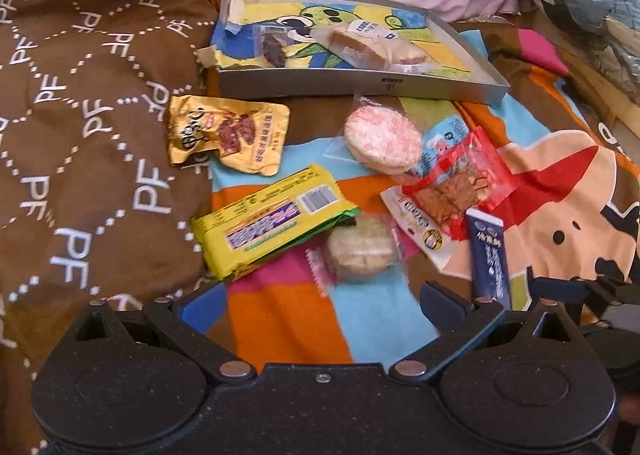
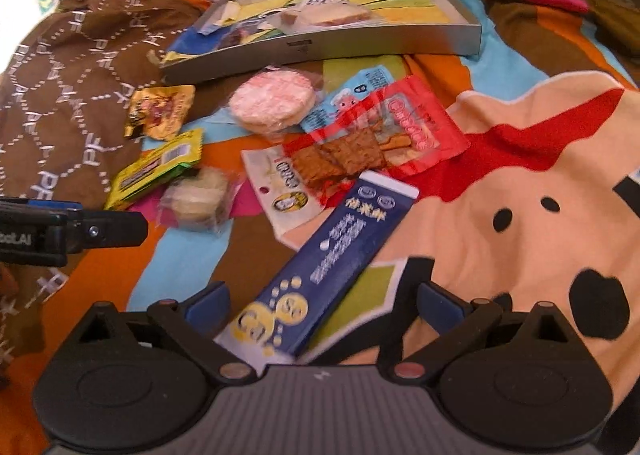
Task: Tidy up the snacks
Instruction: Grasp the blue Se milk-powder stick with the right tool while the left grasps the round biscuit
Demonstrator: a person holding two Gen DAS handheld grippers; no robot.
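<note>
**Q:** What was in reach?

**A:** My right gripper (image 2: 324,305) hung wide open, holding nothing, with the blue packet (image 2: 320,267) lying flat on the blanket (image 2: 520,159) between its fingers. My left gripper (image 1: 322,303) was equally open and empty, near the round cake (image 1: 362,251).

**Q:** How would the packet handle?

**A:** Light, slick and slightly stiff, I judged. I'd pinch across its narrow middle, then carry it to the tray (image 2: 360,41).

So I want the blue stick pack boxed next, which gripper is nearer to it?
Right. The right gripper is open with the blue stick pack lying between its fingers; the left gripper is open off to the pack's left, nearer the round pastry.
</note>
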